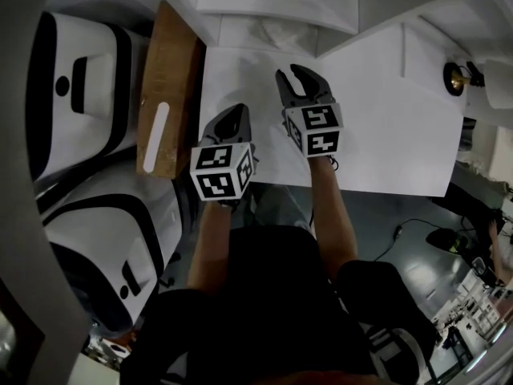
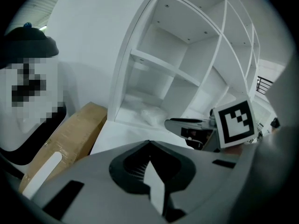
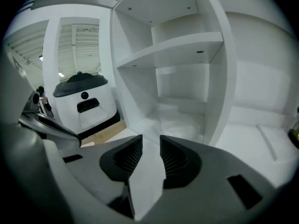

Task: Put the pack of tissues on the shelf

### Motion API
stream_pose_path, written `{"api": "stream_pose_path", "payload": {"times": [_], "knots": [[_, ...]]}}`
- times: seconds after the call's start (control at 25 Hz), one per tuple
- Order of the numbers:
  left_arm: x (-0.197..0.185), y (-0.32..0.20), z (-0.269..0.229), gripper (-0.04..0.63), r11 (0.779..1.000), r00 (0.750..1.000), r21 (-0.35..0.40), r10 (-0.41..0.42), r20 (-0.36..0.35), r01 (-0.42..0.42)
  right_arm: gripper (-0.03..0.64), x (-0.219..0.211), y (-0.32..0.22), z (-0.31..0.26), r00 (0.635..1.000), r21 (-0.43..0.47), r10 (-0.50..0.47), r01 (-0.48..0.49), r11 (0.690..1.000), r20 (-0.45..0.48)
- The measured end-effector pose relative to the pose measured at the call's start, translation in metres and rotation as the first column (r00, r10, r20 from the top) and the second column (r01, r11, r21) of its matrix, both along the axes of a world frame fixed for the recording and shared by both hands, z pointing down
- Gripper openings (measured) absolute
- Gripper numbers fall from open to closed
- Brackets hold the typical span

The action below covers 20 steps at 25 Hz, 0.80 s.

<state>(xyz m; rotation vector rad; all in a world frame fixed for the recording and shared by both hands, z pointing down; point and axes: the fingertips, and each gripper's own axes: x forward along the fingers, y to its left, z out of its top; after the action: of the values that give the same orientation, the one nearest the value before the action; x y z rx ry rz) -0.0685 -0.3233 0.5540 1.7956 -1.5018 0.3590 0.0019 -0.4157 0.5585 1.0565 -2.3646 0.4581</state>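
Note:
The pack of tissues, a soft white bundle, lies on the bottom board of the white shelf, inside its lower left compartment. The right gripper view shows the pack in that same compartment, ahead of the jaws. My right gripper hovers over the white surface in front of the shelf; its jaws stand apart with nothing between them. My left gripper is behind it and to the left, jaws closed tip to tip and empty. Neither gripper touches the pack.
A brown cardboard box lies left of the white surface. White-and-black machines stand further left. A brass-coloured object sits at the right. Cables run over the floor at the lower right.

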Motion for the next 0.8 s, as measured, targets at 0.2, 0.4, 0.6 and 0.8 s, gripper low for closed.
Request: {"api": "stream_pose_path", "payload": {"times": [0.2, 0.4, 0.6, 0.8], "knots": [[0.0, -0.011, 0.011, 0.011, 1.0, 1.0, -0.017, -0.018, -0.021, 0.017, 0.121, -0.012, -0.023, 0.012, 0.995, 0.042, -0.039, 0.043, 0.998, -0.09], [-0.007, -0.017, 0.021, 0.011, 0.998, 0.998, -0.031, -0.058, -0.033, 0.057, 0.127, -0.019, -0.044, 0.031, 0.98, 0.048, -0.073, 0.084, 0.995, -0.186], [-0.025, -0.014, 0.032, 0.011, 0.993, 0.994, -0.054, -0.107, -0.029, 0.105, 0.133, -0.022, -0.063, 0.041, 0.953, 0.082, -0.07, 0.099, 0.992, -0.294], [-0.034, -0.014, 0.032, 0.011, 0.989, 0.99, -0.062, -0.137, -0.025, 0.135, 0.133, -0.03, -0.07, 0.053, 0.934, 0.079, -0.1, 0.135, 0.988, -0.342]]}}
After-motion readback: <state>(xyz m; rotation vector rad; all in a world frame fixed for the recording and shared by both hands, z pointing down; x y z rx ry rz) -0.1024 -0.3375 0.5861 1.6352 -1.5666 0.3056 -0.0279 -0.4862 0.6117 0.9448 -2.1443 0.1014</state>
